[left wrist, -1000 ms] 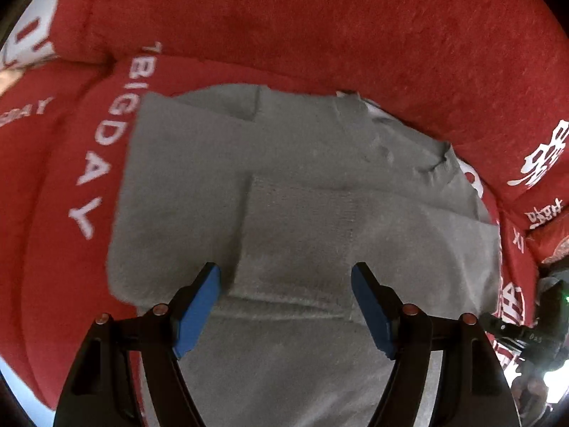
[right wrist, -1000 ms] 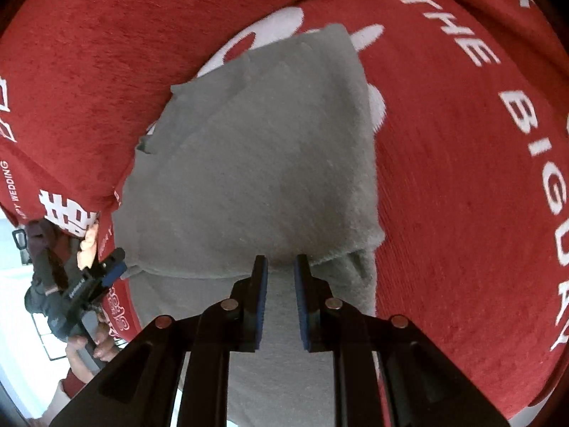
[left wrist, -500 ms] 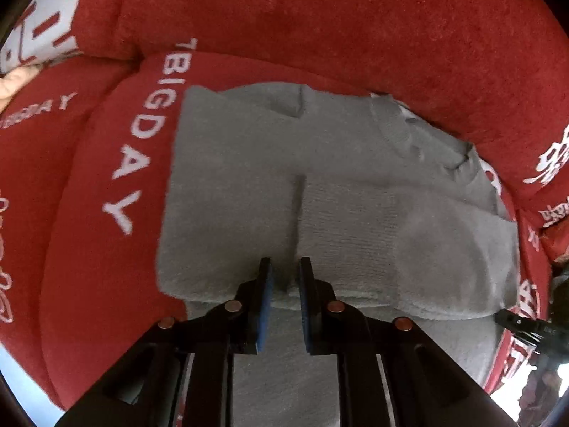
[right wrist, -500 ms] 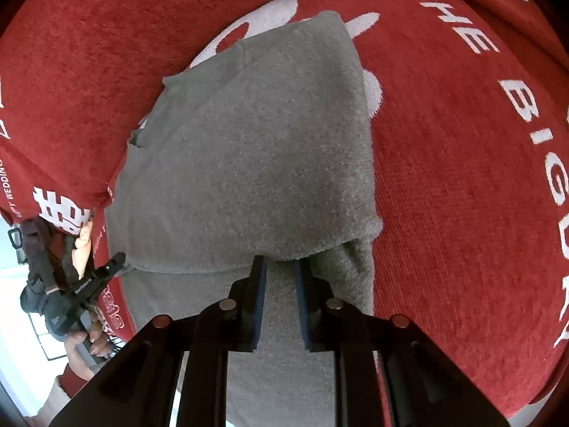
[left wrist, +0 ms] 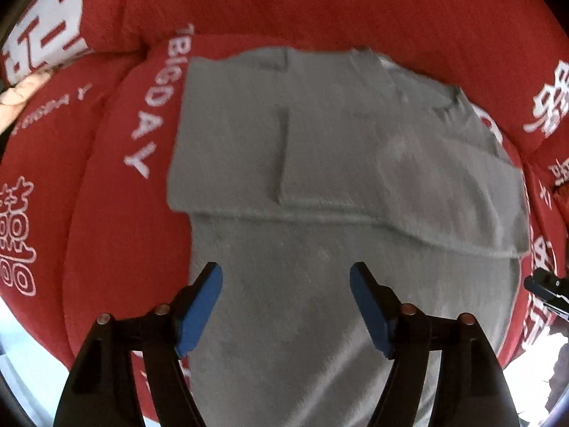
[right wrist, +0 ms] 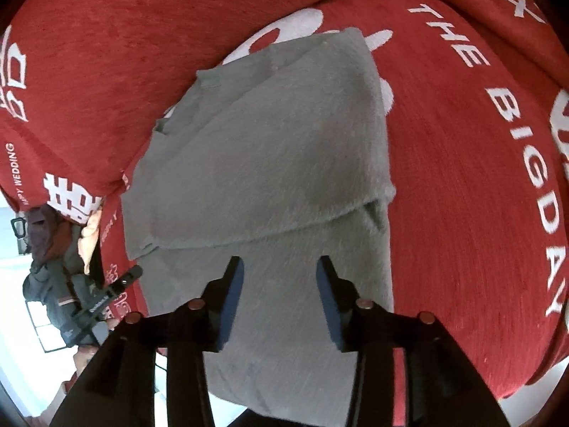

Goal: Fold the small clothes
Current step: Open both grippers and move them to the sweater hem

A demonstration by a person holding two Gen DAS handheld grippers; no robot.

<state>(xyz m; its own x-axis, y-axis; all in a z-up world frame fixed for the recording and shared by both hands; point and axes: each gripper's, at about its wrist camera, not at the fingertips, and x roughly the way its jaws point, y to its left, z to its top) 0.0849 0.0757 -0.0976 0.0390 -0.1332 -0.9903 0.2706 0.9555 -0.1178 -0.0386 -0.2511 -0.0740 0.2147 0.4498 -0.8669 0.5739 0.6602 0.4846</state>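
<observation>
A grey knit sweater (left wrist: 320, 163) lies on a red sofa seat, with both sleeves folded across its chest and the hem hanging toward me. It also shows in the right wrist view (right wrist: 270, 163). My left gripper (left wrist: 286, 295) is open and empty, just above the lower body of the sweater, below the folded sleeve edge. My right gripper (right wrist: 281, 291) is open and empty, over the lower body near the folded edge. The other gripper shows at the right edge of the left view (left wrist: 547, 288) and at the left of the right view (right wrist: 106, 291).
The red sofa cover (right wrist: 480, 142) carries white lettering, with the backrest (left wrist: 320, 7) behind the sweater. The seat's front edge (right wrist: 526, 373) drops off near me. The person holding the grippers (right wrist: 46, 249) is at the left of the right wrist view.
Both grippers were shut on the sweater's folded edge half a second ago and have opened and drawn back. The folded sleeve layer now lies flat on the sweater.
</observation>
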